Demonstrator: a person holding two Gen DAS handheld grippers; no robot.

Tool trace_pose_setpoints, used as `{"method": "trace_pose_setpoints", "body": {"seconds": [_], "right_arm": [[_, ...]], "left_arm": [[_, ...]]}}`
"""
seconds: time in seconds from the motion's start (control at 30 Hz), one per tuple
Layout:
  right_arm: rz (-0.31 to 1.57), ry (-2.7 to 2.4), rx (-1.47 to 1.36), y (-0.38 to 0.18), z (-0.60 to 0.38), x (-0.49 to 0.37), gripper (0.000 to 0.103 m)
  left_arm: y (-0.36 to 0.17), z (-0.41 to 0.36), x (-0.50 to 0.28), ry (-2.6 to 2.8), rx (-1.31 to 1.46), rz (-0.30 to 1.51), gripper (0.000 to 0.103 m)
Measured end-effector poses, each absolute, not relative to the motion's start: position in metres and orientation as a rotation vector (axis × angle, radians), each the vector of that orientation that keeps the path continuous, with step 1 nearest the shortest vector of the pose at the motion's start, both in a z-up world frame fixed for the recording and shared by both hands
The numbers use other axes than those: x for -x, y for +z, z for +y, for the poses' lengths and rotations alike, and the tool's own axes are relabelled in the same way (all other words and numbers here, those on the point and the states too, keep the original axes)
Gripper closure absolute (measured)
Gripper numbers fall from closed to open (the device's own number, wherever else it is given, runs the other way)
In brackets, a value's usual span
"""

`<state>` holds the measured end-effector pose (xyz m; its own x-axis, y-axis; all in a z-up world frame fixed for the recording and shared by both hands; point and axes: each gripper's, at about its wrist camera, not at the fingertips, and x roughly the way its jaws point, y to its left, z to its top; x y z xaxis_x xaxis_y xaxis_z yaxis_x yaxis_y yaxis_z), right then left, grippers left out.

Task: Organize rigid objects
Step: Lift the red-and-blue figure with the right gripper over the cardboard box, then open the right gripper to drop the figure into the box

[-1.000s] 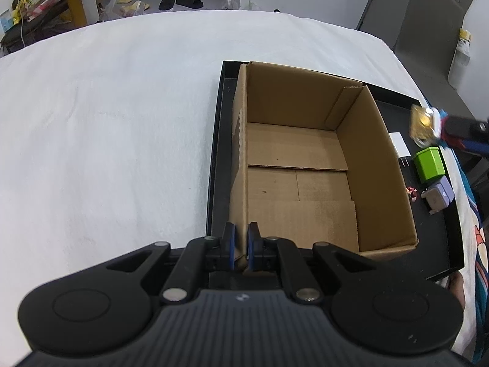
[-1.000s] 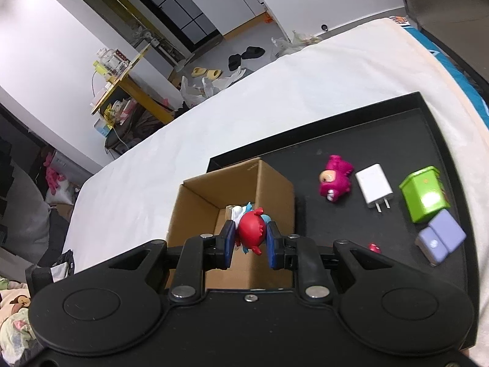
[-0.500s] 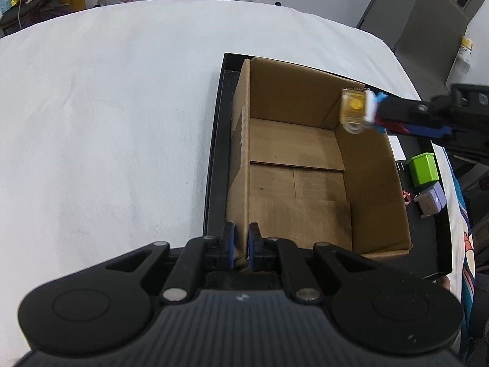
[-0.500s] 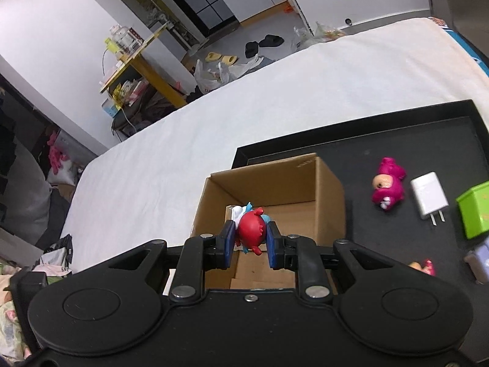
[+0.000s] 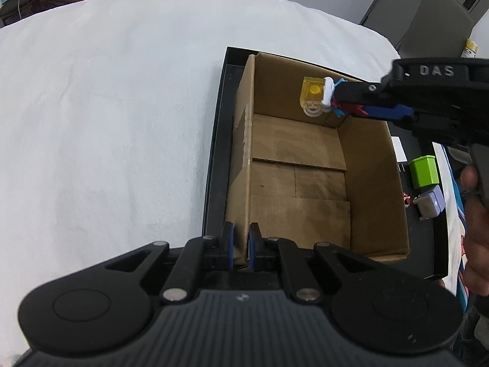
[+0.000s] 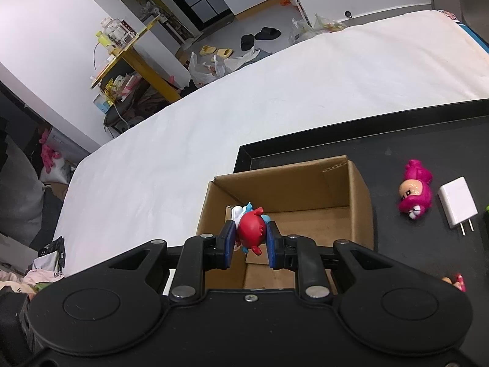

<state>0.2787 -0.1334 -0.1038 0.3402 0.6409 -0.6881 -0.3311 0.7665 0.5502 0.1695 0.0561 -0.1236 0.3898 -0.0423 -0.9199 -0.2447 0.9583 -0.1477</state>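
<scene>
An open cardboard box (image 5: pixel 371 165) stands on a black tray (image 5: pixel 215 153). My left gripper (image 5: pixel 241 249) is shut on the box's near left wall. My right gripper (image 6: pixel 251 238) is shut on a small red and blue toy figure (image 6: pixel 252 231) with a yellow and clear base (image 5: pixel 314 99), held above the box's far end. The box (image 6: pixel 360 189) looks empty inside. On the tray to the right lie a pink toy figure (image 6: pixel 415 194), a white charger (image 6: pixel 457 205), a green cube (image 5: pixel 423 171) and a lilac plug (image 5: pixel 431 203).
The tray sits on a white cloth surface (image 5: pixel 107 122). A small pink item (image 6: pixel 457 281) lies on the tray near the right gripper. A person's hand (image 5: pixel 476 238) shows at the right edge. A room with a yellow shelf (image 6: pixel 128 58) lies beyond.
My right gripper has carried the toy figure leftward from over the tray to above the box's far end. My left gripper has kept its hold on the box wall.
</scene>
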Motion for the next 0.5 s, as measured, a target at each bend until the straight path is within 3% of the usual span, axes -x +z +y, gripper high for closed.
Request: {"method": "trace_pose_setpoints", "body": {"seconds": [0.5], "right_arm": [[1.061, 0.653, -0.345, -0.112, -0.123, -0.284, 0.083]], "left_arm": [[-0.124, 0.056, -0.169, 0.144, 0.287, 1.164, 0.094]]}}
